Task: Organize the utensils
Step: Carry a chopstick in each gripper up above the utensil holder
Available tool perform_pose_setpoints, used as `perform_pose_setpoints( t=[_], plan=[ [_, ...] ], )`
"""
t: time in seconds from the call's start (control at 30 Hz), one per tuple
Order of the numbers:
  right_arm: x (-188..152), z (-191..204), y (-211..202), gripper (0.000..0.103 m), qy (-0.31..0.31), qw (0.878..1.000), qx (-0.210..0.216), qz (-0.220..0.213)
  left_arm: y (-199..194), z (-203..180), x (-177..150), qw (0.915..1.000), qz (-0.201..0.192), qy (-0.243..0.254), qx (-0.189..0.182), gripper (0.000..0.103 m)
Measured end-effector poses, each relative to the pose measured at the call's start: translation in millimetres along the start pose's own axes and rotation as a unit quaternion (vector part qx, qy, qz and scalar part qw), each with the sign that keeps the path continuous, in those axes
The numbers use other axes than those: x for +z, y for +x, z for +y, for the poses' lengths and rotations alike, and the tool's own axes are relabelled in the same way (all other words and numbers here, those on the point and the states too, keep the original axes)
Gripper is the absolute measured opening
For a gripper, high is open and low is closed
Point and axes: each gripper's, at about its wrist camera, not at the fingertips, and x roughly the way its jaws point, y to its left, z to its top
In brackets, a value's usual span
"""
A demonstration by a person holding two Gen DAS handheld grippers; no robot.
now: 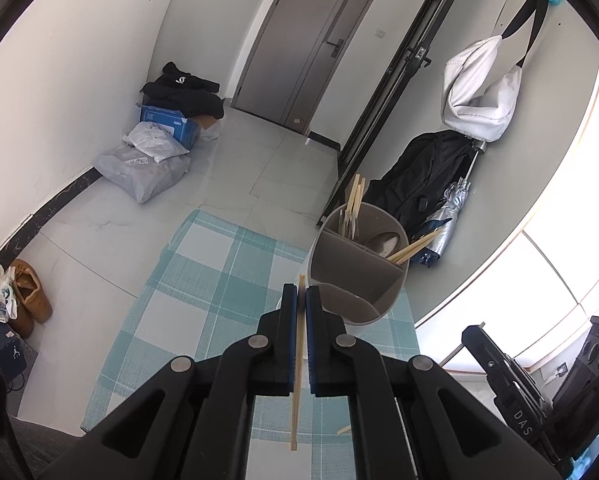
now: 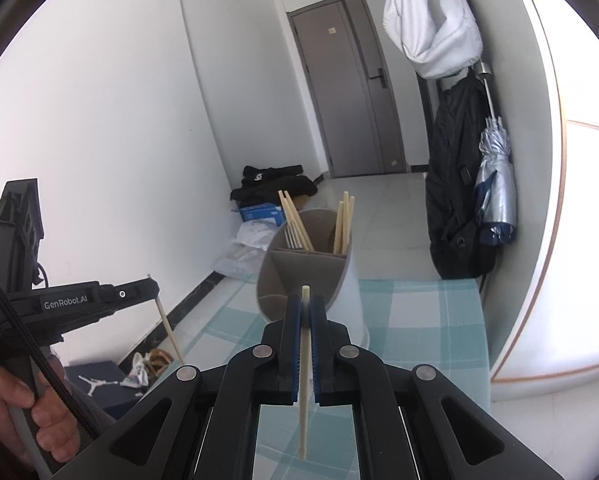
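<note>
My left gripper (image 1: 302, 294) is shut on a wooden chopstick (image 1: 298, 368), held upright above the checked mat just short of the utensil holder (image 1: 355, 276). The grey, white-walled holder has three compartments; several chopsticks (image 1: 355, 200) stand in the far one, and a spoon (image 1: 385, 242) with more chopsticks lies in the right one. My right gripper (image 2: 306, 306) is shut on another pale chopstick (image 2: 304, 372), right in front of the same holder (image 2: 311, 276). The right wrist view also shows the left gripper (image 2: 149, 286) at the left with its chopstick (image 2: 170, 330) hanging down.
The teal checked mat (image 1: 203, 280) covers the table (image 2: 419, 320). A short chopstick end (image 1: 344, 430) lies on the mat near my left gripper. Bags, a box and shoes sit on the floor beyond. A backpack and umbrella (image 2: 495, 184) lean by the wall at right.
</note>
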Motion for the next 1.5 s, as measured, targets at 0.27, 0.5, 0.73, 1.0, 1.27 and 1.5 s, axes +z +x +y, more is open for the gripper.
perform_pose_setpoints(
  t=[0.27,0.5,0.73,1.0,1.27,1.5],
  plan=[
    [12,-2,0,0.004,0.009,1.000,0.007,-0.007,-9,-9,16,0.9997,-0.010,0.008,-0.021,0.001],
    [29,-3,-4,0.004,0.008,1.000,0.015,-0.015,-10,-15,35,0.9992,-0.021,-0.004,-0.035,0.001],
    [58,-7,-7,0.004,0.015,0.999,0.025,-0.028,-6,-24,58,0.9984,-0.028,-0.009,-0.049,0.001],
    [106,-3,-7,0.004,-0.019,0.998,0.026,-0.050,-12,-39,100,0.9953,-0.048,-0.026,-0.080,0.001],
    [162,-1,-1,0.004,-0.043,0.995,0.034,-0.079,-12,-57,139,0.9913,-0.093,-0.011,-0.092,0.001],
    [187,2,18,0.004,-0.066,0.994,0.025,-0.089,16,-60,153,0.9909,-0.098,-0.001,-0.092,0.001]
  ],
)
